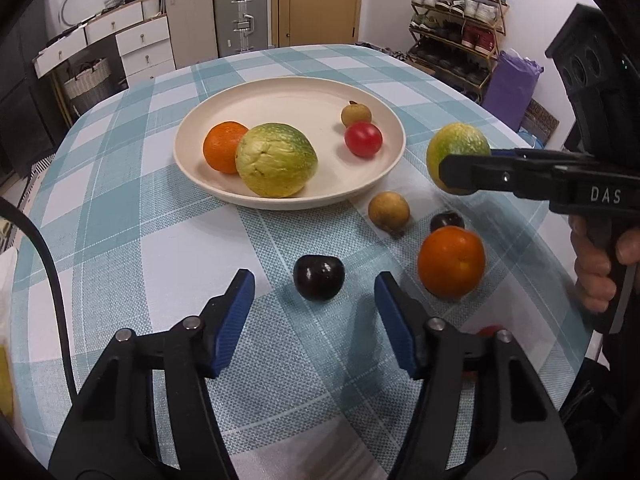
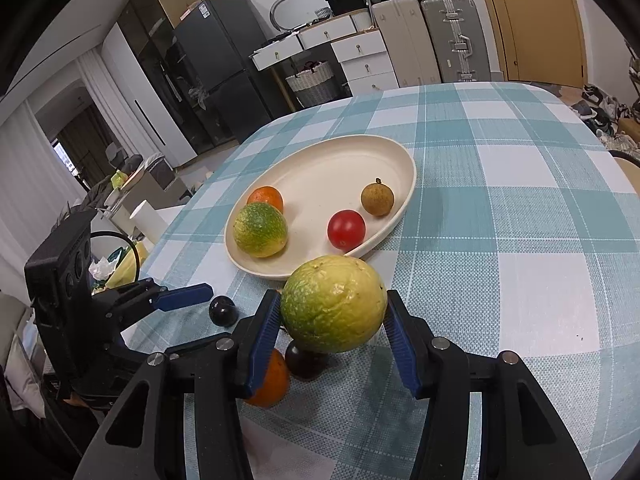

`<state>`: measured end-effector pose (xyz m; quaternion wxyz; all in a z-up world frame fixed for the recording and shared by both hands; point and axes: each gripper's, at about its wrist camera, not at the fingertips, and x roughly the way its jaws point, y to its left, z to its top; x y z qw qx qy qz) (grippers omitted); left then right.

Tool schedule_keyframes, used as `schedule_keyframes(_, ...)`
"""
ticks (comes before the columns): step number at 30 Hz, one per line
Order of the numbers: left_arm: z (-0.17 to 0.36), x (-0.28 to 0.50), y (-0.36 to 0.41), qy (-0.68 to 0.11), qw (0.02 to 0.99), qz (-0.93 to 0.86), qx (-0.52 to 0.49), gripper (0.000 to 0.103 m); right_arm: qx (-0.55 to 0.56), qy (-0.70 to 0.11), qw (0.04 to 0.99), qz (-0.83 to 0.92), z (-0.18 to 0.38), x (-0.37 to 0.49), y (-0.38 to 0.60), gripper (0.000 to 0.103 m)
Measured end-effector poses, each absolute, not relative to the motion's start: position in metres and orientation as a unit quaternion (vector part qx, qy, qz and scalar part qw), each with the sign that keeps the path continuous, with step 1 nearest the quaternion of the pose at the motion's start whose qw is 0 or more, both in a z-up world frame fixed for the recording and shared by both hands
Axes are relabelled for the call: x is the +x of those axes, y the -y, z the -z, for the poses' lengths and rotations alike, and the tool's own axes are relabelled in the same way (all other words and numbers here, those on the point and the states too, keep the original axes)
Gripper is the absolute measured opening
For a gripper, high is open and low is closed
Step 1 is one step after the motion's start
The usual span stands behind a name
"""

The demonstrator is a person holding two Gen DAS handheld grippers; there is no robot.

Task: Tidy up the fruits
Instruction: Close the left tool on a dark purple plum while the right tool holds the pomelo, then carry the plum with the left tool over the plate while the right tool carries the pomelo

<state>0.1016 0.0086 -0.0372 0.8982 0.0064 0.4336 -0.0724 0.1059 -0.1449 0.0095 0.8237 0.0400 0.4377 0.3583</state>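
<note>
The green-yellow citrus (image 2: 334,304) sits pinched in the right tool (image 2: 332,334), lifted just short of the plate (image 2: 408,184). Best to carry it over the rim and set it in bare middle space. The left tool (image 1: 314,300) is spread wide, framing a dark plum (image 1: 319,278) on the surface (image 1: 160,248).

A checked blue and white tablecloth (image 1: 160,240) covers the table. Behind it stand a silver suitcase (image 1: 240,16) beside a beige one (image 1: 190,20), white drawers (image 1: 140,44), a wicker basket (image 1: 86,84) and a wooden door (image 1: 316,0). A shoe rack (image 1: 456,20) fills the corner, and a dark fridge (image 2: 216,68) stands by the wall.
</note>
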Motion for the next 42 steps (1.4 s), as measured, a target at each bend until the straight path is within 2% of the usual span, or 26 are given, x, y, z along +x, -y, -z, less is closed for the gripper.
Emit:
schedule_keyframes(2,0.037,0.101,-0.006,-0.432,0.898,0.077,0.01,0.056,0.039,-0.437,0.824,-0.359,-0.01,0.105,0.145,0.052)
schedule_keyframes(13,0.038,0.103,-0.003,-0.437,0.896,0.077,0.013,0.024,0.04,-0.435,0.826,-0.357,-0.012,0.106,0.146,0.052)
schedule_keyframes(42,0.004,0.096,-0.028,-0.373,0.926,0.046,-0.025,0.023,0.038,-0.422,0.837,-0.347,-0.015,0.106,0.151,0.052)
